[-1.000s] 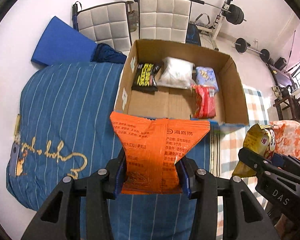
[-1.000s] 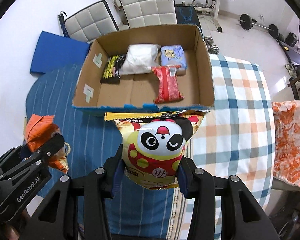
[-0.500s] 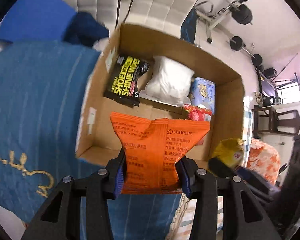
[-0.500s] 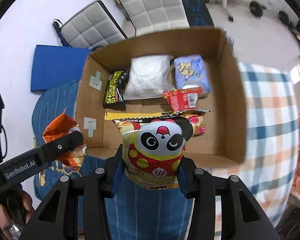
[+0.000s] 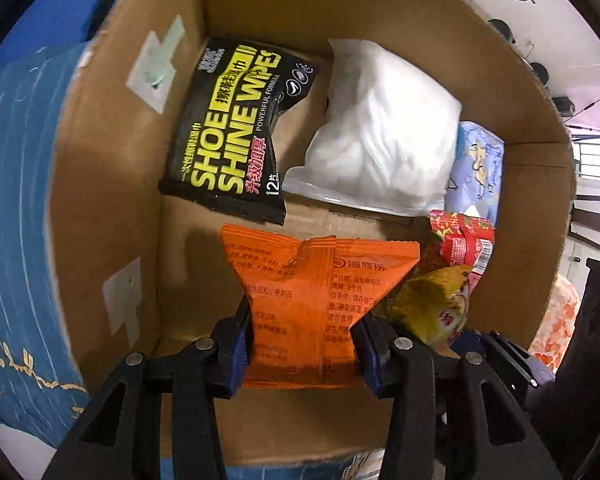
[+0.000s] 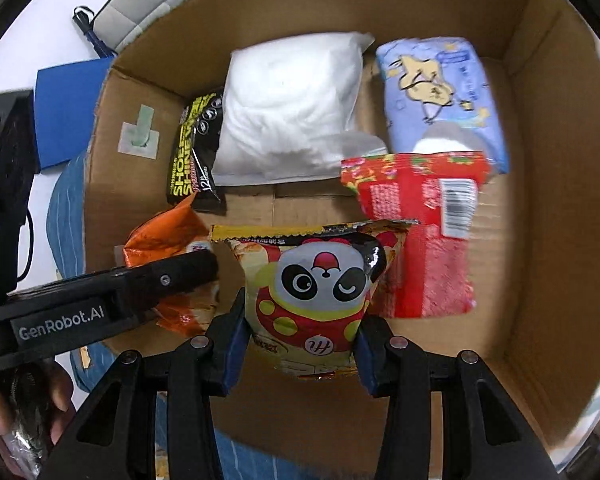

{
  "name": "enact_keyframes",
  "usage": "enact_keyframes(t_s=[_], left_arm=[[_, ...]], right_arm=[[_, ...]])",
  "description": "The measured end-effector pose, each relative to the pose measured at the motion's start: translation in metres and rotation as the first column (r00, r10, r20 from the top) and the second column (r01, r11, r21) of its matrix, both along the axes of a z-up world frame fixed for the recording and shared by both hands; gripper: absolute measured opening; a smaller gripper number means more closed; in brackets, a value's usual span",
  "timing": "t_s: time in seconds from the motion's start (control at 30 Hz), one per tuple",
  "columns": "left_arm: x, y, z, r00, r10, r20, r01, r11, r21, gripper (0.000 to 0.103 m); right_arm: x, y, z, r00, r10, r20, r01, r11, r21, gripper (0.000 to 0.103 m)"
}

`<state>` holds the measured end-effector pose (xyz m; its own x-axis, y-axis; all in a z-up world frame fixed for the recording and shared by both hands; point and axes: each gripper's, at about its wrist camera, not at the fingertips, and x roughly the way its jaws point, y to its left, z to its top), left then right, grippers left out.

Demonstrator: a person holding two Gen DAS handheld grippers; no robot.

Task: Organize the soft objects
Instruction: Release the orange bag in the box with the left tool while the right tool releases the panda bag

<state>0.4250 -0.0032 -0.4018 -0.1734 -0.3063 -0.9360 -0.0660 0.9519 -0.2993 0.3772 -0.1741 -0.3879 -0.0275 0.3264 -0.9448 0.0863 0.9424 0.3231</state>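
Two packets in hand: I am gripping an orange snack packet (image 5: 316,304) in my left gripper (image 5: 304,354) and a panda snack bag (image 6: 320,292) in my right gripper (image 6: 296,354).
Left jaws: clamping on the lower half of the orange packet, pinching it at the waist.
Right jaws: squeezing the panda bag from both sides, its top edge standing free.
Where they are: I am holding both over the near part of the cardboard box (image 6: 548,92), side by side, the orange one to the left; whether either is touching the floor, I cannot tell.
Already packed: a shoe shine wipes pack (image 5: 232,132), a white plastic pouch (image 6: 292,108) and a blue tissue pack (image 6: 440,92) are lying along the far wall, with a red snack packet (image 6: 416,232) in front of the tissues.
Bare floor: cardboard is showing at near left and along the right side.
Progress: well along, I am judging; four items are lying inside.
Left to do: releasing both packets, and anything outside these views.
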Motion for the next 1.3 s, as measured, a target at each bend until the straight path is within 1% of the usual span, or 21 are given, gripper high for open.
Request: enact_keyframes(t_s=[0.13,0.2,0.27,0.4,0.47,0.6,0.73,0.8,0.93,1.07,1.13,1.2,1.23,1.27,1.3], left_arm=[[0.003,-0.006,-0.011,0.999,-0.040,-0.018,0.040,0.999,0.027,0.044],[0.004,-0.008,-0.017,0.998,-0.045,-0.040,0.046,0.998,0.031,0.049],[0.004,-0.009,-0.019,0.998,-0.049,-0.041,0.050,0.998,0.044,0.053],[0.002,-0.013,-0.016,0.996,-0.082,-0.025,0.084,0.993,0.083,0.056],[0.002,-0.013,-0.010,0.995,-0.097,-0.004,0.097,0.989,0.114,0.057],[0.006,-0.012,0.007,0.994,-0.103,0.042,0.096,0.985,0.142,0.063],[0.004,-0.007,0.021,0.993,-0.089,0.080,0.076,0.986,0.147,0.065],[0.001,-0.004,0.032,0.990,-0.087,0.111,0.069,0.986,0.153,0.070],[-0.008,-0.003,0.053,0.981,-0.099,0.166,0.070,0.982,0.175,0.071],[-0.018,-0.010,0.080,0.966,-0.123,0.226,0.076,0.976,0.205,0.071],[-0.021,-0.009,0.094,0.957,-0.131,0.257,0.076,0.974,0.214,0.076],[-0.028,-0.008,0.097,0.951,-0.148,0.273,0.087,0.971,0.224,0.089],[-0.030,-0.007,0.101,0.947,-0.153,0.281,0.089,0.970,0.228,0.090],[-0.032,-0.008,0.105,0.944,-0.159,0.290,0.092,0.969,0.231,0.092],[-0.032,-0.010,0.108,0.942,-0.163,0.293,0.093,0.967,0.238,0.096]], right_arm=[[0.007,0.006,-0.017,0.999,0.023,-0.024,-0.023,1.000,-0.007,0.051],[0.010,0.009,-0.022,0.999,0.033,-0.032,-0.033,0.999,-0.002,0.051],[0.012,0.012,-0.025,0.999,0.032,-0.036,-0.033,0.999,-0.002,0.054],[0.015,0.015,-0.032,0.998,0.036,-0.053,-0.036,0.999,-0.012,0.054],[0.016,0.016,-0.032,0.997,0.044,-0.057,-0.046,0.999,-0.022,0.055],[0.014,0.019,-0.027,0.997,0.055,-0.052,-0.058,0.997,-0.057,0.055],[0.011,0.022,-0.017,0.998,0.056,-0.042,-0.059,0.995,-0.078,0.055],[0.008,0.021,-0.011,0.998,0.059,-0.032,-0.061,0.993,-0.096,0.055],[0.002,0.016,0.003,0.998,0.057,-0.004,-0.057,0.992,-0.117,0.055],[-0.002,0.006,0.017,0.998,0.055,0.023,-0.052,0.988,-0.144,0.055],[-0.006,0.002,0.025,0.998,0.052,0.035,-0.046,0.985,-0.169,0.055],[-0.009,-0.003,0.033,0.998,0.050,0.049,-0.040,0.982,-0.184,0.056],[-0.011,-0.005,0.036,0.997,0.047,0.054,-0.036,0.981,-0.192,0.062],[-0.013,-0.008,0.039,0.997,0.042,0.063,-0.029,0.980,-0.197,0.075],[-0.014,-0.010,0.042,0.997,0.038,0.066,-0.024,0.980,-0.199,0.081]])
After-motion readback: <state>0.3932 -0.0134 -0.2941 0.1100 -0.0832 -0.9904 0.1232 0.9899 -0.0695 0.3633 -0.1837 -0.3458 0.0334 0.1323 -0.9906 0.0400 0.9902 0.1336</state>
